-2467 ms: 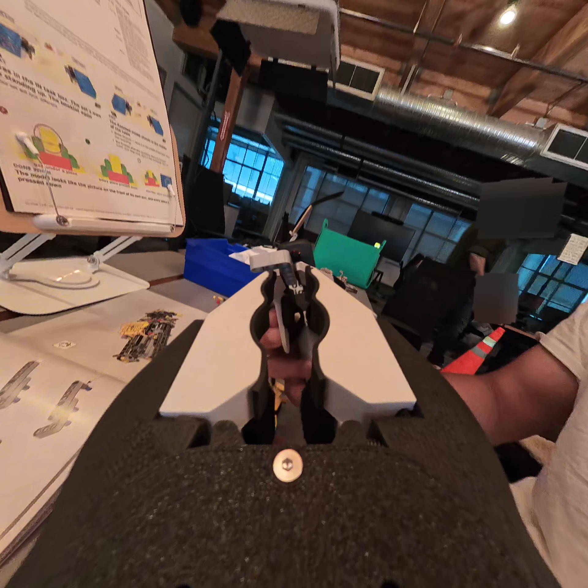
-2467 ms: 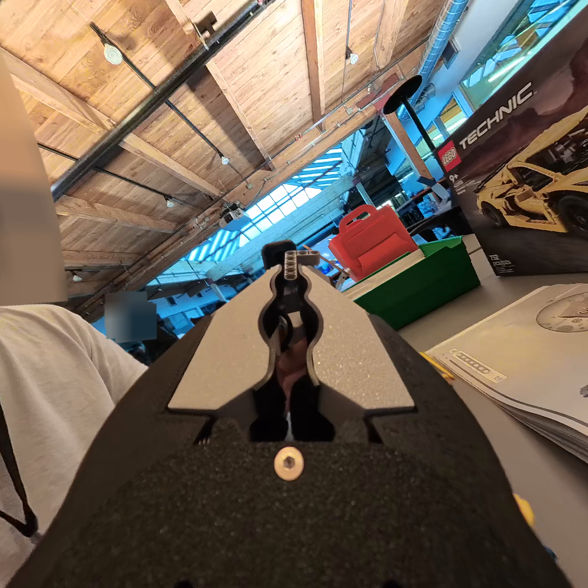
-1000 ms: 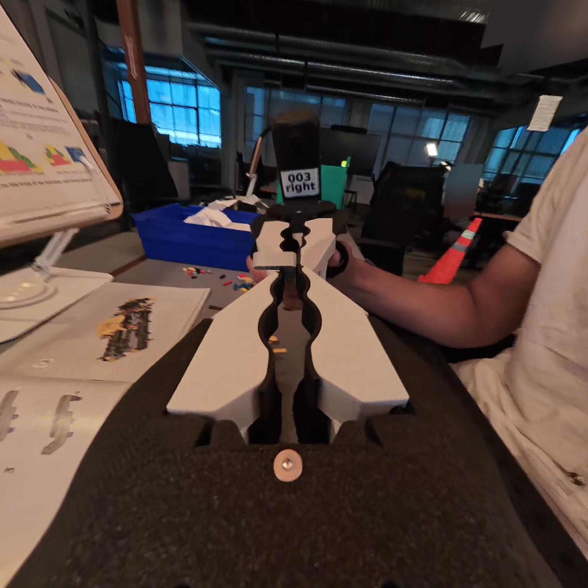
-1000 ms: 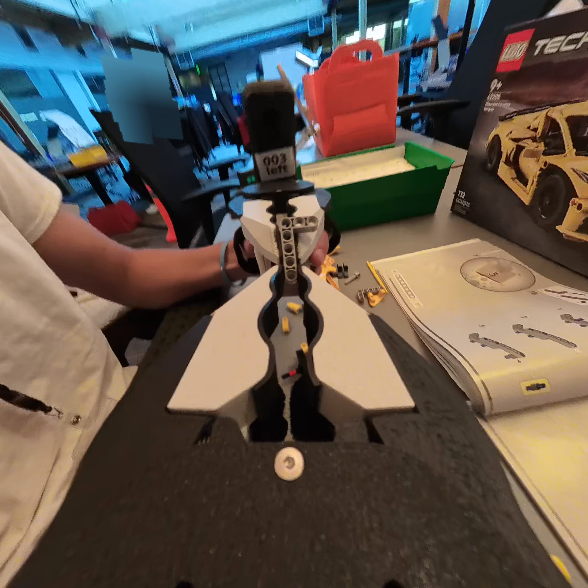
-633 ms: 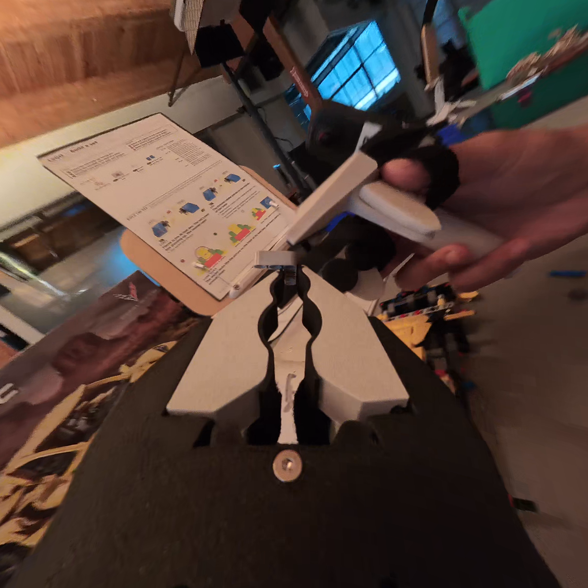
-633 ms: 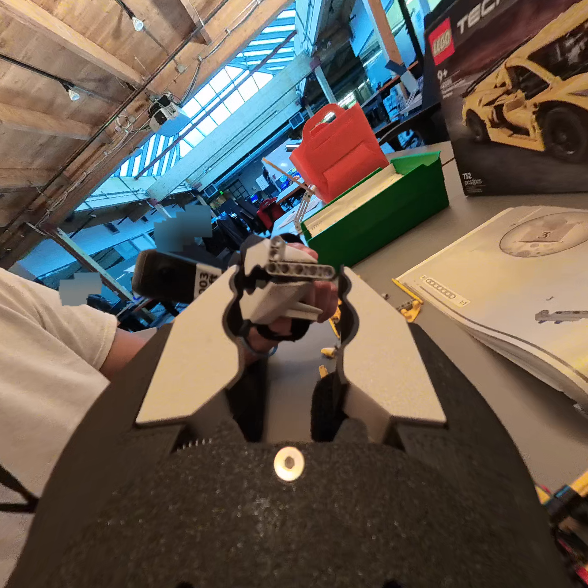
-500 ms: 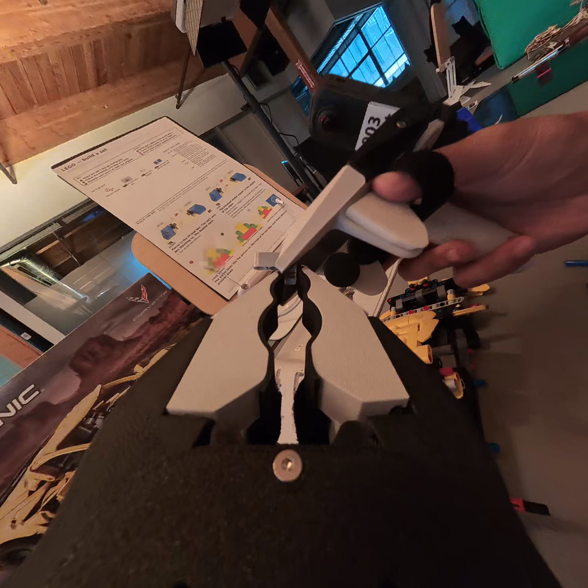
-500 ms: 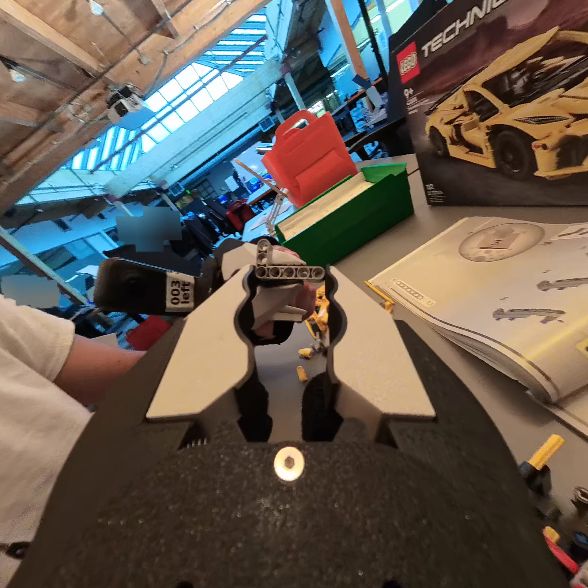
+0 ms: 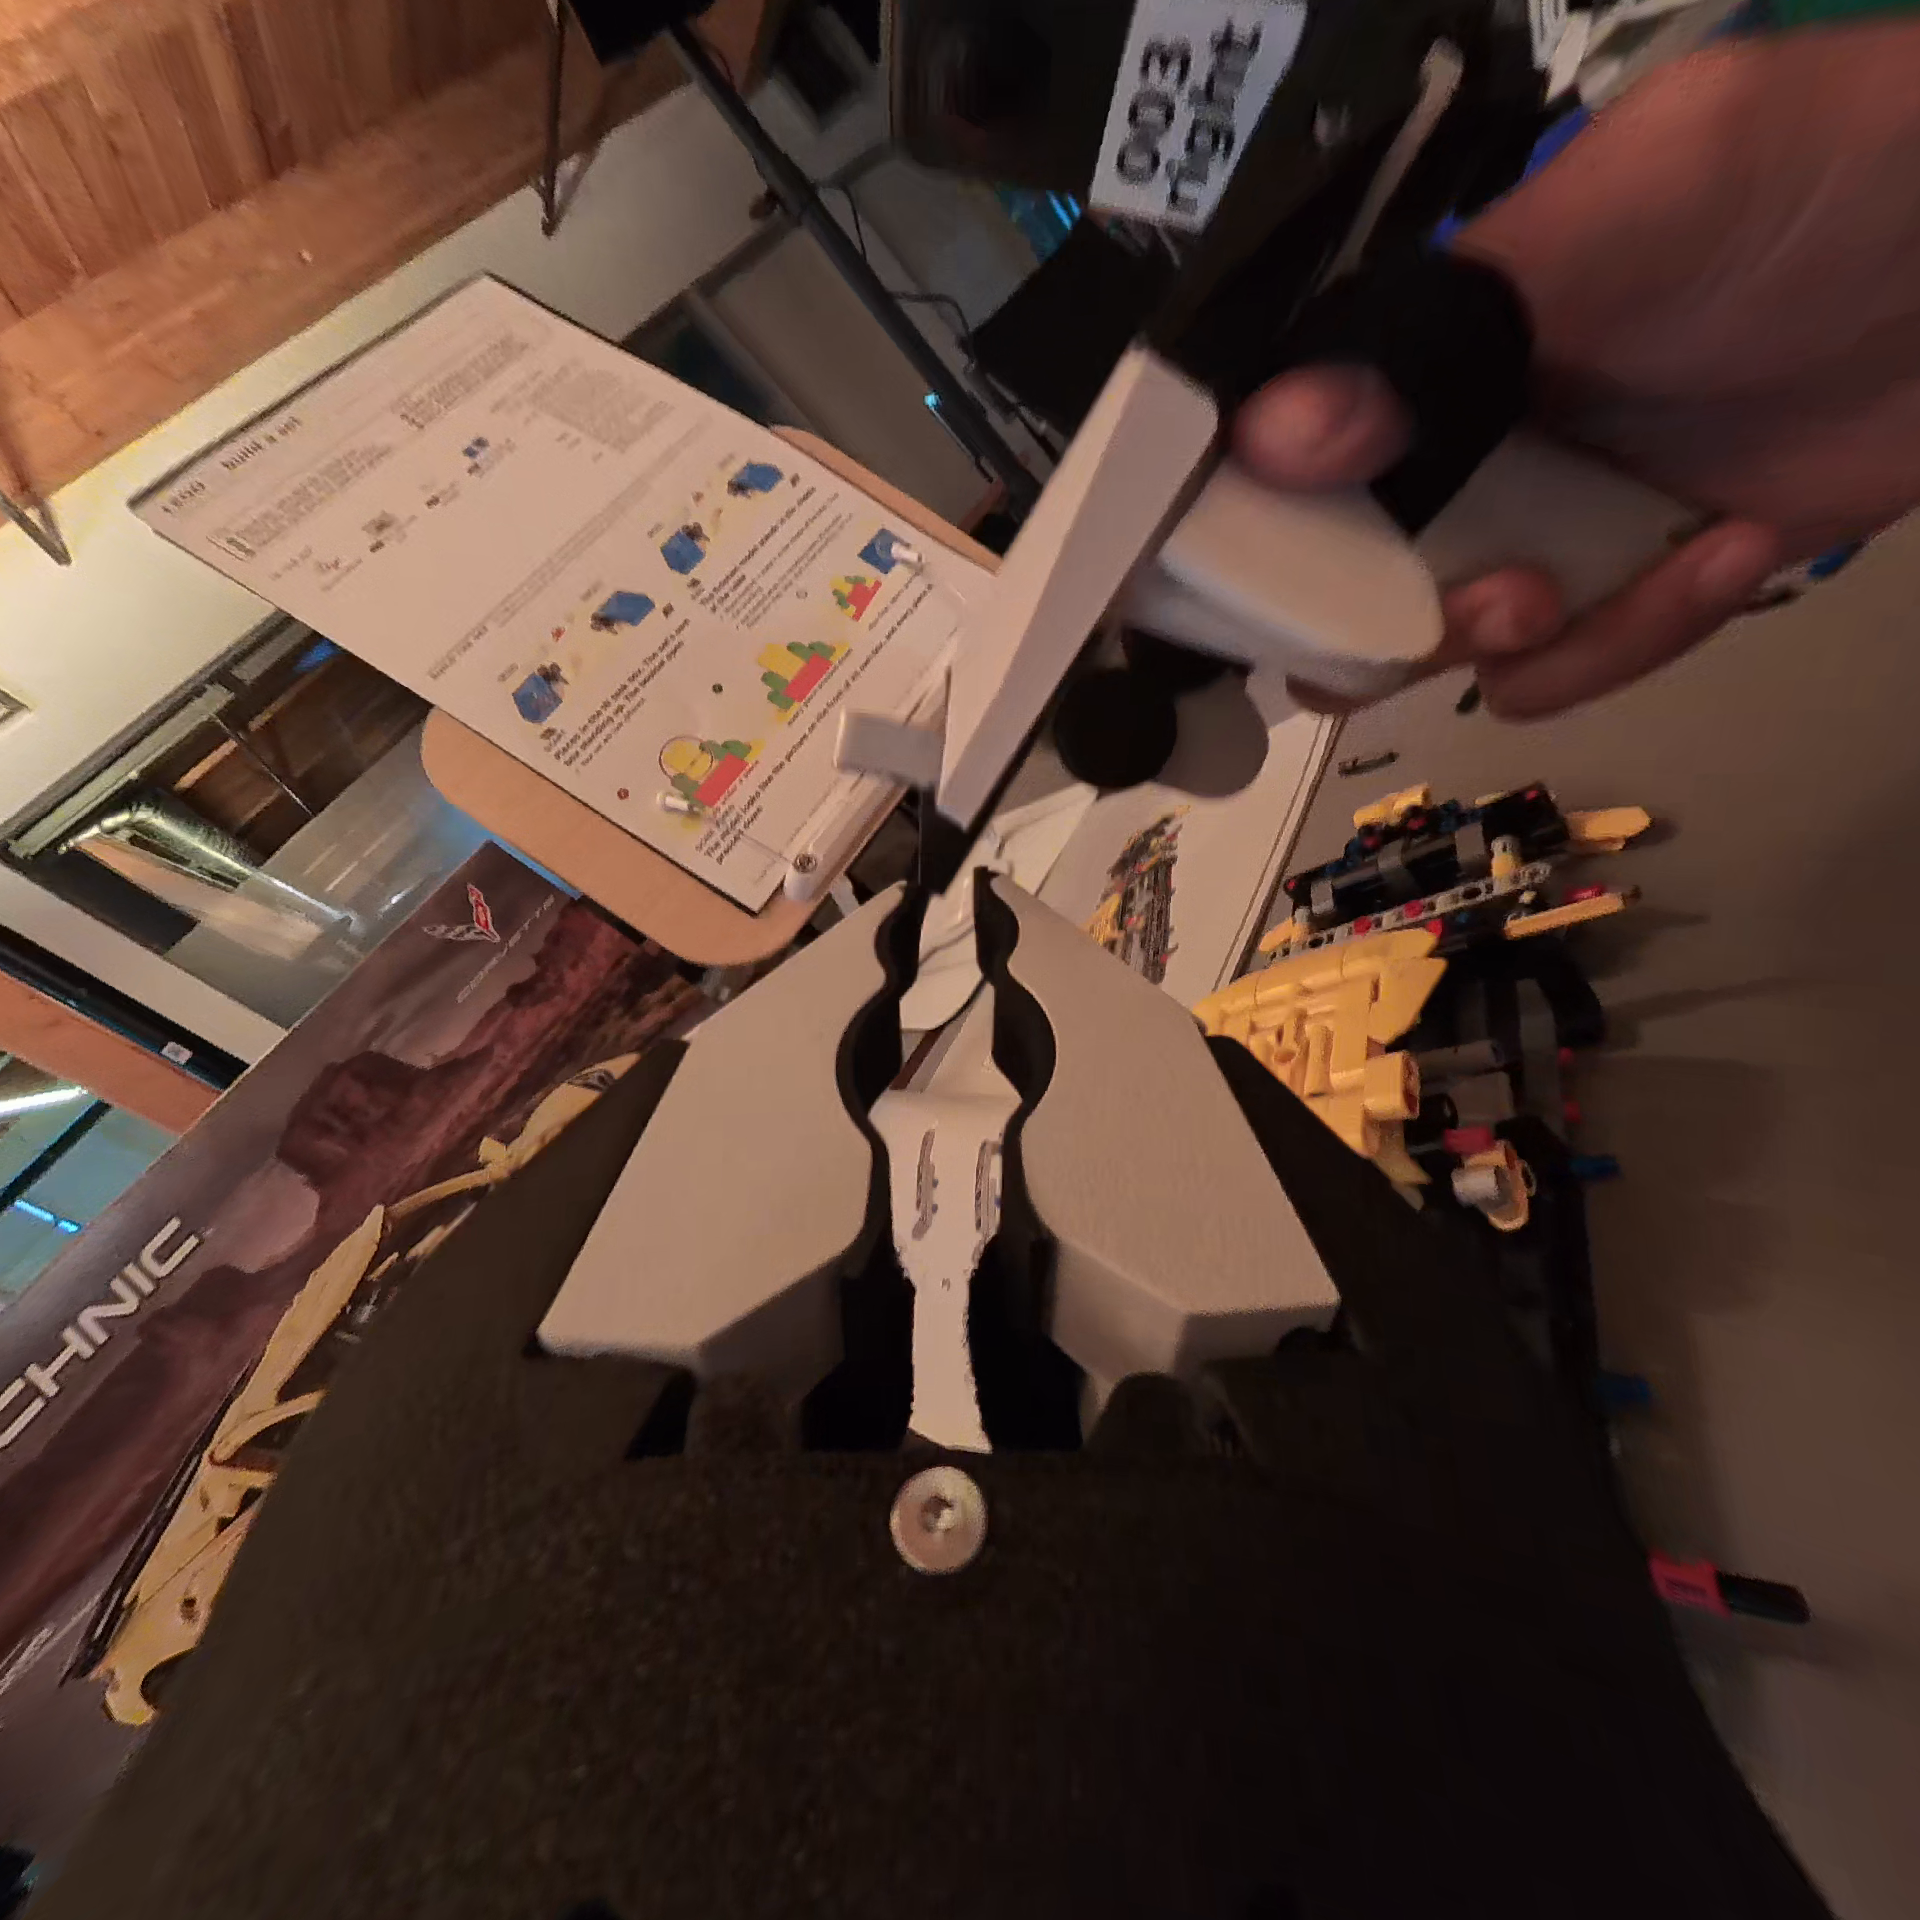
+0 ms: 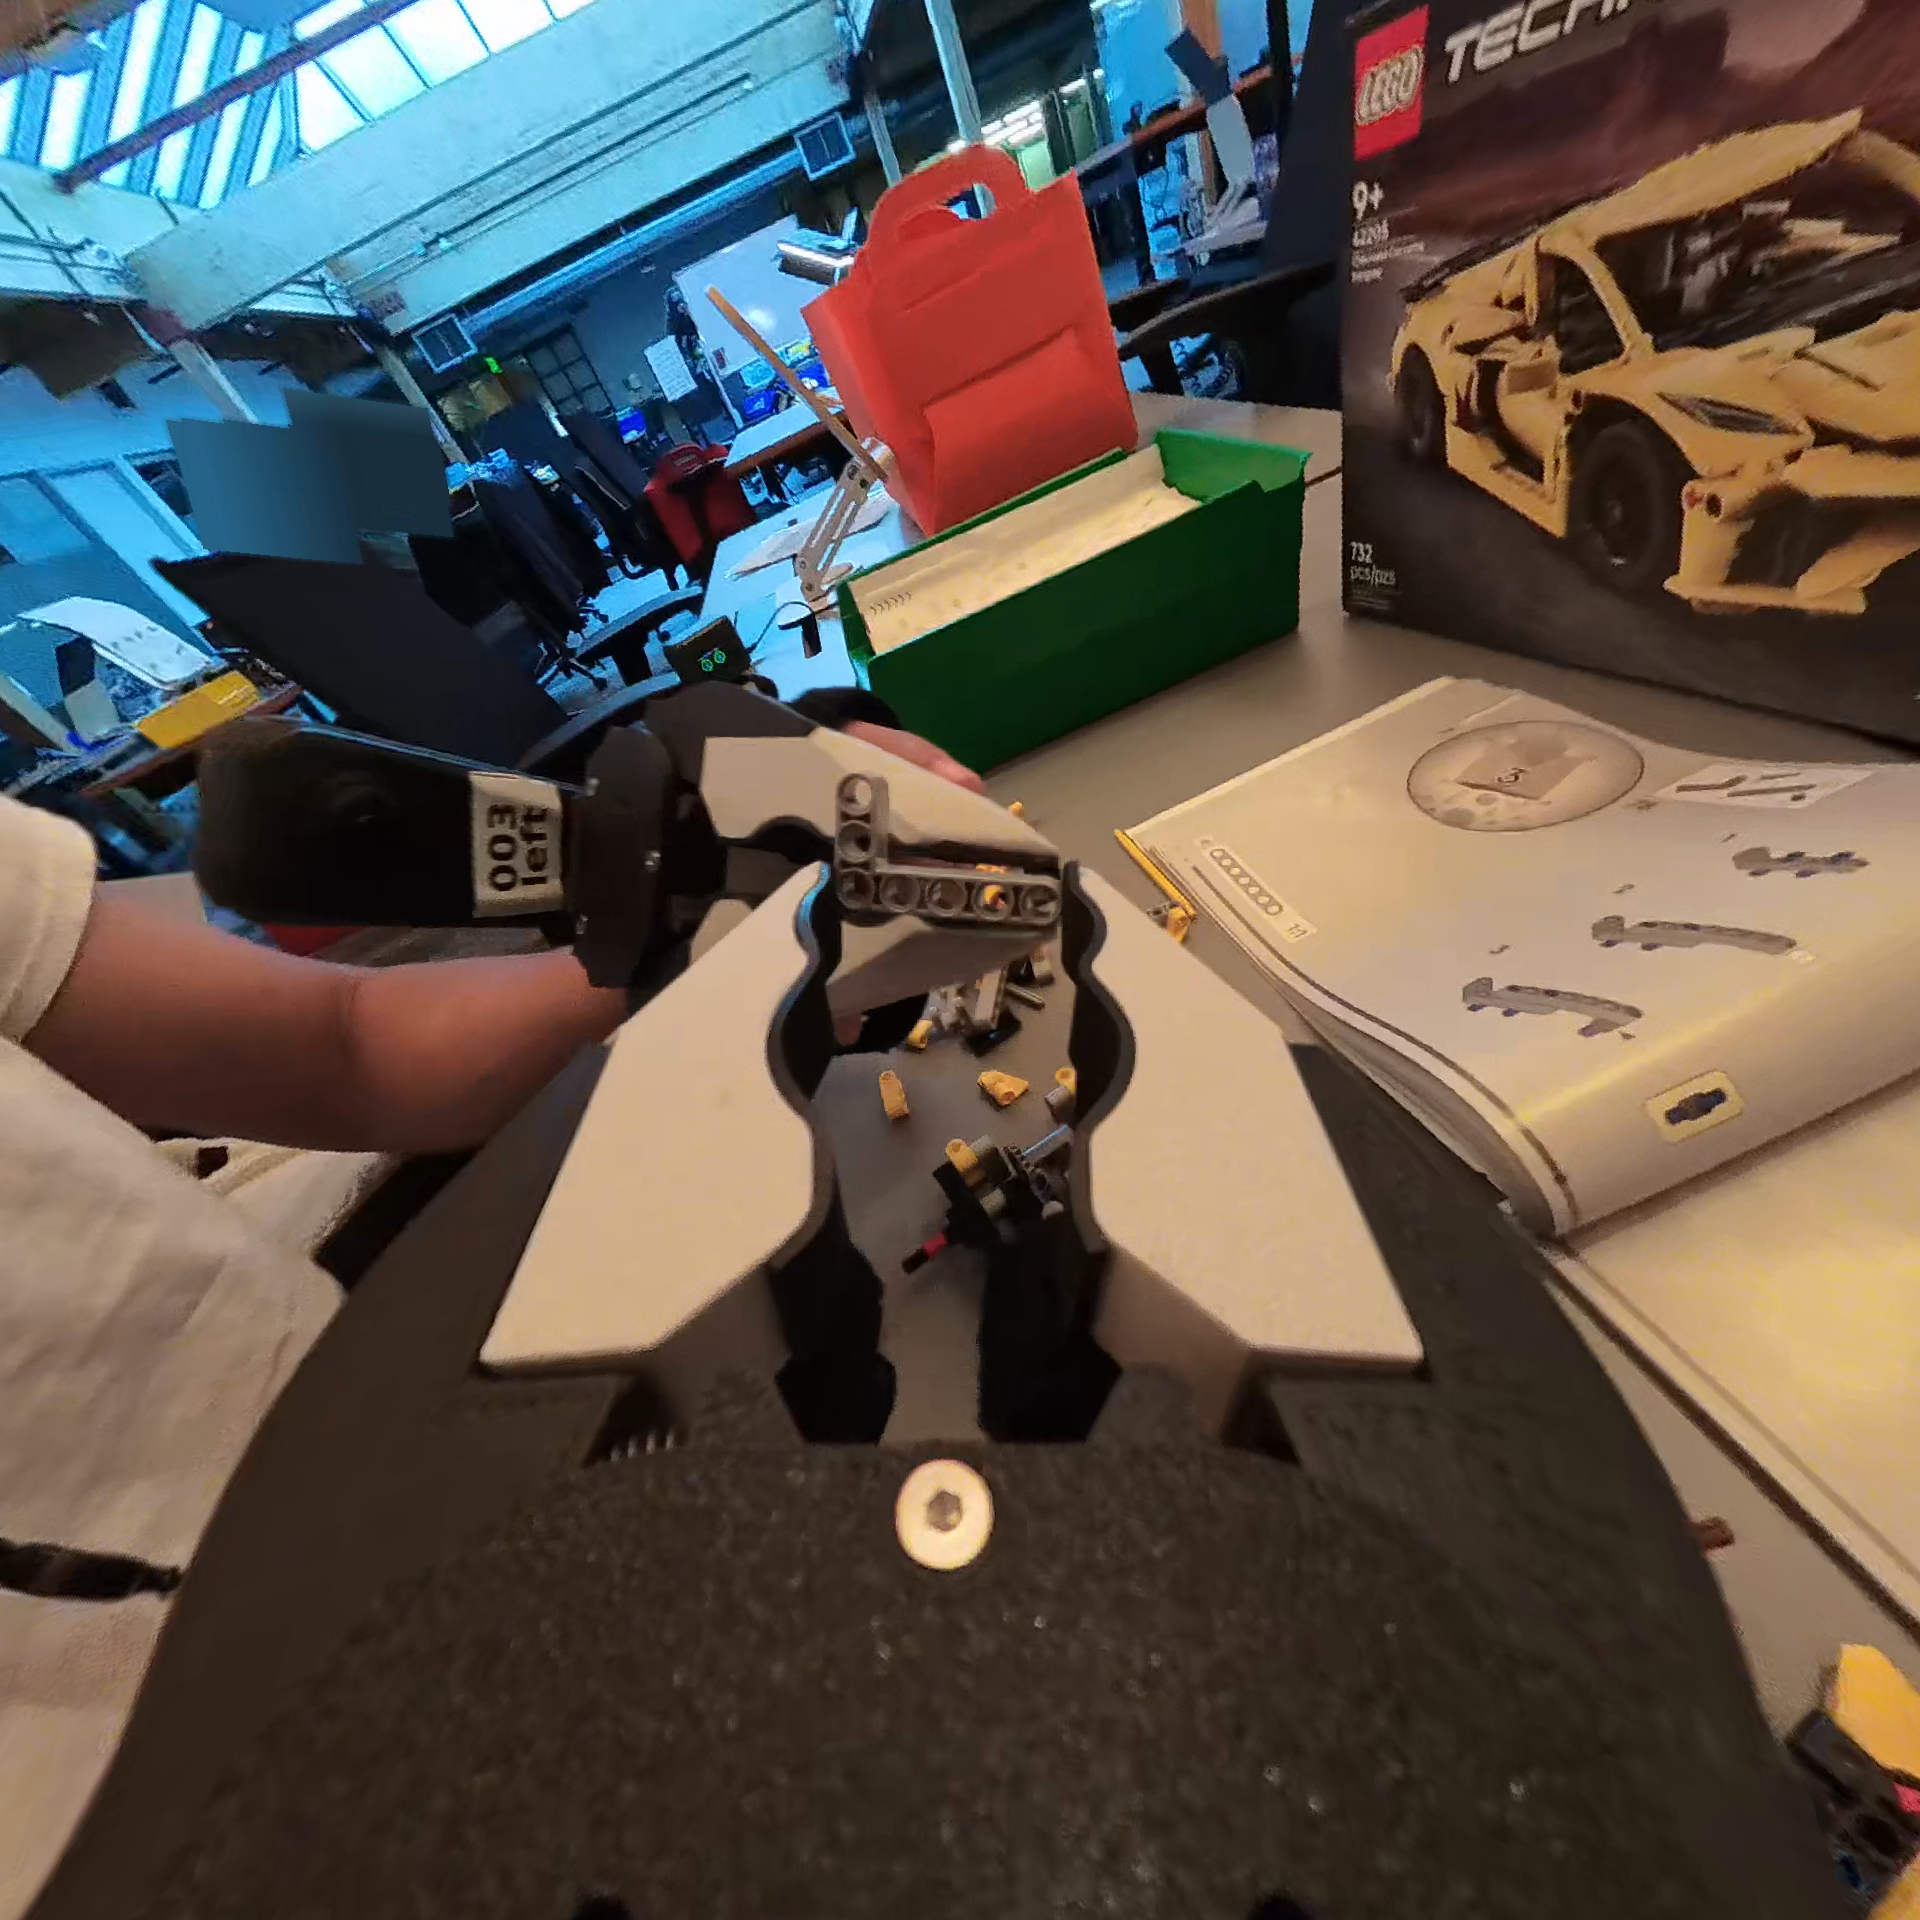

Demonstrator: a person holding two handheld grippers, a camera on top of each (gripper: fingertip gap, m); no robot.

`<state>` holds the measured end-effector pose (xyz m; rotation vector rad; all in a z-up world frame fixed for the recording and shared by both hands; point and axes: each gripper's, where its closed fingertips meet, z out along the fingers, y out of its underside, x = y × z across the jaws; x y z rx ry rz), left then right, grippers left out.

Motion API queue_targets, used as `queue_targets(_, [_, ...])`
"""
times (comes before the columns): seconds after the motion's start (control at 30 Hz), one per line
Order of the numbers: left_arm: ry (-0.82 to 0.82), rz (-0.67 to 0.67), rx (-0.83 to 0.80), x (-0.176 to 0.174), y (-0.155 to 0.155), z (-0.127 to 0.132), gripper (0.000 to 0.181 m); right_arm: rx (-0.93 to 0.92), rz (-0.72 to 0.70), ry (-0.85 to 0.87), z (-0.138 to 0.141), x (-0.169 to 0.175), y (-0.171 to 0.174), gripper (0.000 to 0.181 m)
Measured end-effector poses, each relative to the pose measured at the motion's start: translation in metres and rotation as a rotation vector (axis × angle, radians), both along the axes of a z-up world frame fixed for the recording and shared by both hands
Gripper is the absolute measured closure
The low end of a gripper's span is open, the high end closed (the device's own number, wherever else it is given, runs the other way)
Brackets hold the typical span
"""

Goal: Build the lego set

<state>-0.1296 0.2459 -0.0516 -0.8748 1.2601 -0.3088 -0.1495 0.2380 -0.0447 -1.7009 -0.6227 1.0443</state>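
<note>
Spreading wider than half a second ago, the right gripper (image 10: 945, 914) now brackets the grey L-beam (image 10: 940, 883) by its ends just in front of the booklet (image 10: 1558, 966), the left gripper (image 9: 940, 904) nearly shut below it, which suggests a handover rightward.

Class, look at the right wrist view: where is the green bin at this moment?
The green bin sits on the grey table in the upper middle of the right wrist view, directly in front of the red bag and left of the Lego set box.
</note>
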Motion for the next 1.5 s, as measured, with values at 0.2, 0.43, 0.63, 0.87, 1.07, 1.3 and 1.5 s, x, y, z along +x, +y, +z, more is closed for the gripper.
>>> queue_targets(0.2, [0.015,-0.058,0.01,0.002,-0.011,-0.001,0.17,0.04,0.042,-0.151,-0.012,0.002,-0.007,0.14])
queue_targets(0.43, [0.034,-0.08,0.033,0.008,-0.025,-0.003,0.165,-0.038,0.142,-0.117,-0.017,0.001,-0.018,0.14])
queue_targets(0.63, [0.061,-0.065,0.068,0.011,-0.025,-0.007,0.16,-0.069,0.208,-0.138,-0.021,0.001,-0.027,0.14])
queue_targets(0.87, [0.056,-0.071,0.079,0.012,-0.028,-0.007,0.165,-0.046,0.223,-0.132,-0.017,0.004,-0.031,0.14])
queue_targets(1.07, [0.051,-0.054,0.047,0.01,-0.022,-0.007,0.156,-0.043,0.205,-0.165,-0.02,0.006,-0.028,0.14])
queue_targets(1.3, [0.07,-0.103,0.075,0.015,-0.037,-0.01,0.172,-0.078,0.227,-0.158,-0.023,0.003,-0.031,0.14])
queue_targets(1.5, [0.069,-0.089,0.057,0.014,-0.03,-0.008,0.174,-0.099,0.188,-0.107,-0.019,0.003,-0.024,0.14])
